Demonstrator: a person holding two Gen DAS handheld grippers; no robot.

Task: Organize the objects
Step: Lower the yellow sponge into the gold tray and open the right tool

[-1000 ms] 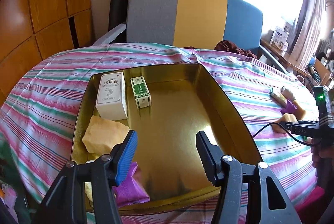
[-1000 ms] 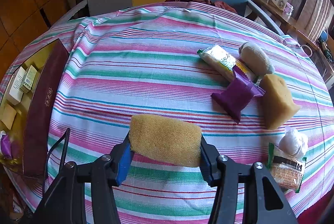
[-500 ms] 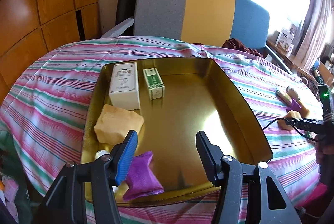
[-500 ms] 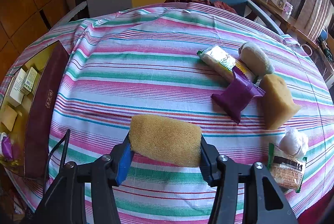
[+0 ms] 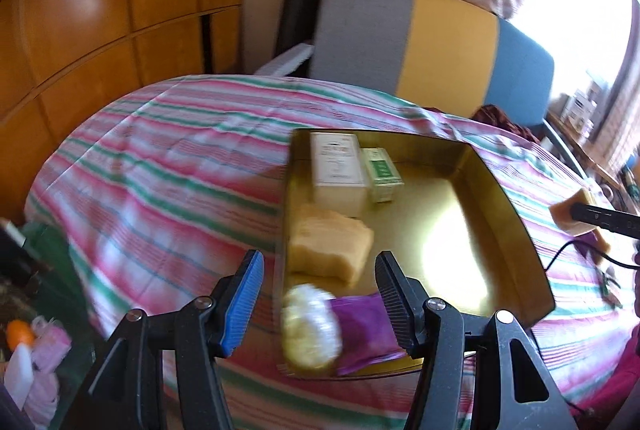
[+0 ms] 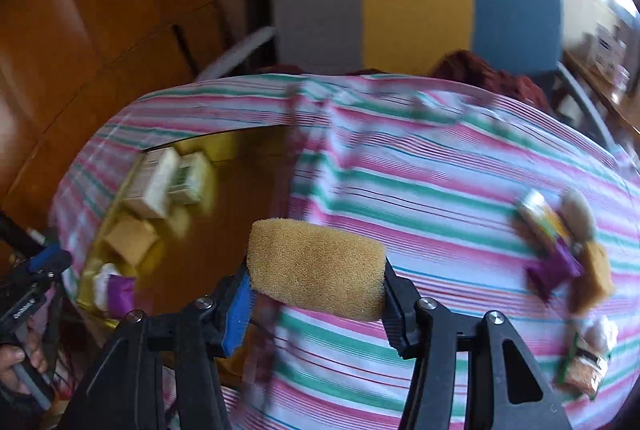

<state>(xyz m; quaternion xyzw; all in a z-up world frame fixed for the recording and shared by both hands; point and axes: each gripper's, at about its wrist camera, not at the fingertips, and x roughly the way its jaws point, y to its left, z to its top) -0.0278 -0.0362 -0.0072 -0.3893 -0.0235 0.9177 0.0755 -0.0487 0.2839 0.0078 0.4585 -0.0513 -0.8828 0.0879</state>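
A: While the right gripper point(image 6: 316, 290) clamped the sponge point(image 6: 316, 270) btwn both pads, where was it?
B: Above the striped cloth point(image 6: 440, 189), just beside the gold tray point(image 6: 240, 238).
A: Left gripper point(image 5: 320, 294)?
B: Jaws apart, nothing held, over the tray's near corner w/ boxes point(image 5: 340, 169) inside.

We see the tray point(image 5: 516, 226) ahead of the left tongs point(image 5: 319, 284), two boxes point(image 5: 339, 169) at its far end, a sponge point(image 5: 330, 248) nearer.
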